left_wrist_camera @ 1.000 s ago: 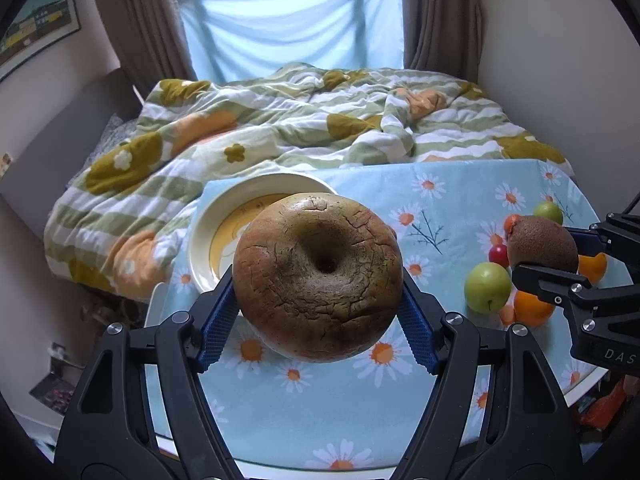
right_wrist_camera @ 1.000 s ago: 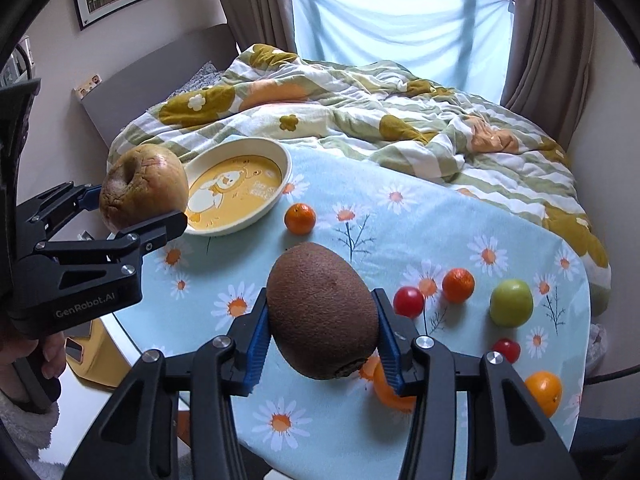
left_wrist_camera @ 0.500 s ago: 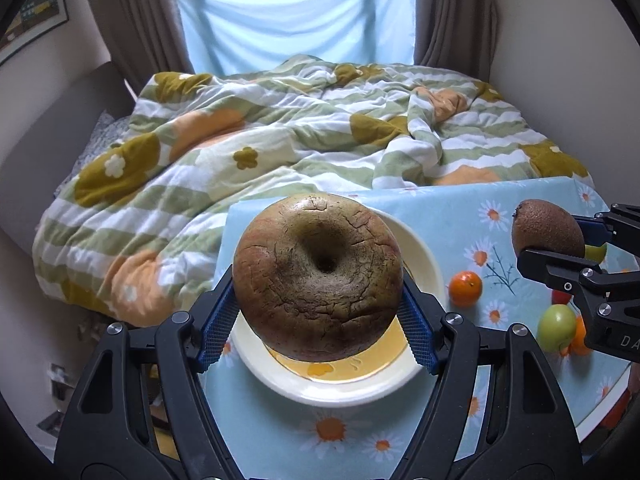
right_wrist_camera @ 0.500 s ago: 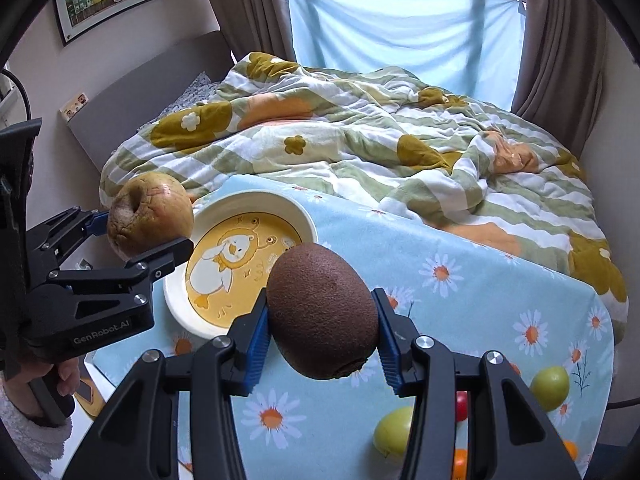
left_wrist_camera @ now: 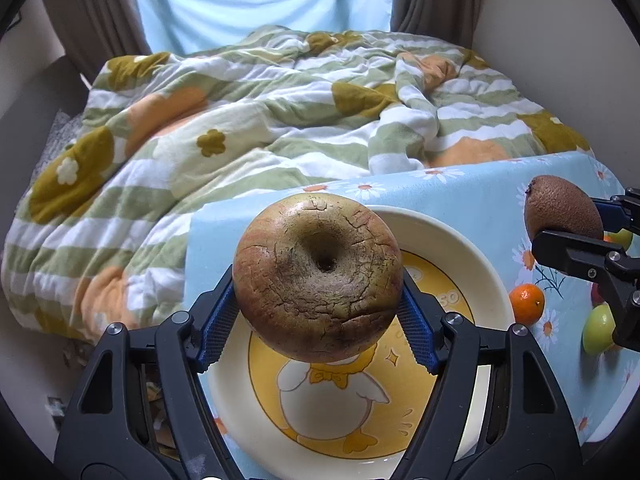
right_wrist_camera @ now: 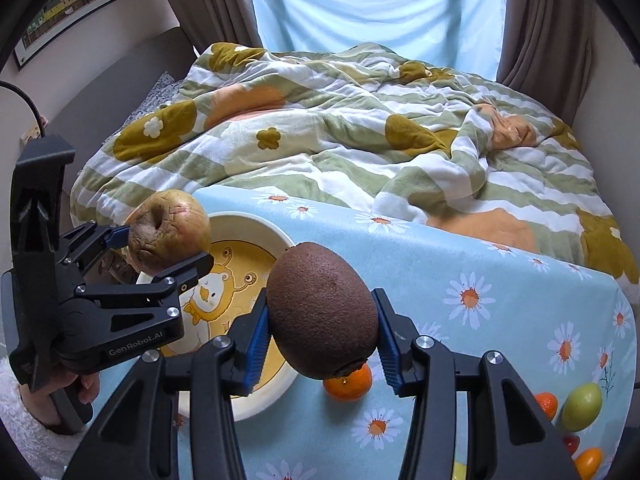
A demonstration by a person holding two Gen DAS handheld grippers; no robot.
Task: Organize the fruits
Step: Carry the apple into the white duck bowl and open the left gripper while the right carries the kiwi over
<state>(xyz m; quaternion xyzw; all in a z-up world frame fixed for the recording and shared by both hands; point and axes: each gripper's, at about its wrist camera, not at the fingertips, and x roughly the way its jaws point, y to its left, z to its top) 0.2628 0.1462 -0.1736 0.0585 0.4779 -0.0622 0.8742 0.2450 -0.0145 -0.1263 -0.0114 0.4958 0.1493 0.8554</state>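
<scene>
While you hold both tools over the table, your left gripper (left_wrist_camera: 318, 304) is pinching a wrinkled, cracked apple (left_wrist_camera: 317, 277) between its blue pads (left_wrist_camera: 416, 330), dimple end facing the camera. Apple hangs above the plate (left_wrist_camera: 476, 256), clear of it, over the duck print near the plate's middle. From the right-wrist view the same apple (right_wrist_camera: 170, 232) sits over the plate's left rim (right_wrist_camera: 256, 220). Your right gripper (right_wrist_camera: 322, 322) is clamped on a brown kiwi (right_wrist_camera: 322, 312), pads tight on both sides; it's held in the air just right of the plate, above a small tangerine (right_wrist_camera: 348, 386) that lies on the daisy tablecloth (right_wrist_camera: 480, 264) just beside the plate's right edge. Left-wrist view shows that kiwi (left_wrist_camera: 564, 212) right of the plate, off its rim. Farther right of the plate on the cloth: a green fruit (right_wrist_camera: 582, 402), another orange one (right_wrist_camera: 546, 404), something red (right_wrist_camera: 570, 444) half hidden by your gripper frame. Behind the plate, past the table edge, is a bed with a striped flower quilt (right_wrist_camera: 340, 140).
</scene>
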